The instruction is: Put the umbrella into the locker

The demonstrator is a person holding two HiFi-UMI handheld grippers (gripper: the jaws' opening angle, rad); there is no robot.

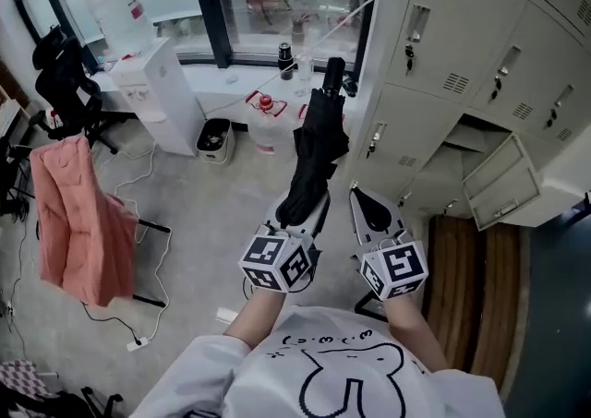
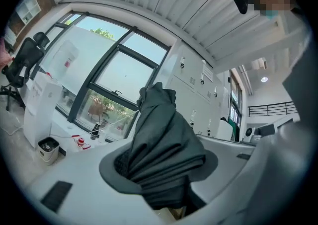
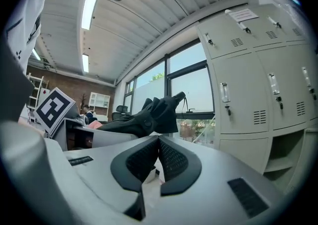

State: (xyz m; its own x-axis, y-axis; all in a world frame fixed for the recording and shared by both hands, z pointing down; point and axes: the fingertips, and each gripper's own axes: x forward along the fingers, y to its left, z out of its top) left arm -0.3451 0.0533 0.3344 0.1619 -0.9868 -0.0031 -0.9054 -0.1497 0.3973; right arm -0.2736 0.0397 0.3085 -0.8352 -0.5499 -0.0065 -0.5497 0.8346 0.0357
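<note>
A folded black umbrella (image 1: 316, 150) points away from me toward the window, its handle (image 1: 333, 72) at the far end. My left gripper (image 1: 300, 213) is shut on its near end. In the left gripper view the dark folds of the umbrella (image 2: 161, 152) fill the space between the jaws. My right gripper (image 1: 372, 209) hovers just to the right, shut with nothing in it; its pads (image 3: 169, 159) meet at the tip. The grey lockers (image 1: 480, 56) stand at the right, one with its door (image 1: 499, 184) swung open on an empty compartment (image 1: 462, 150).
A white water dispenser (image 1: 162, 93) and a small bin (image 1: 214, 137) stand by the window. At the left a pink jacket (image 1: 78, 222) hangs on a stand, beside a black office chair (image 1: 60, 84). Cables lie on the grey floor (image 1: 185, 222).
</note>
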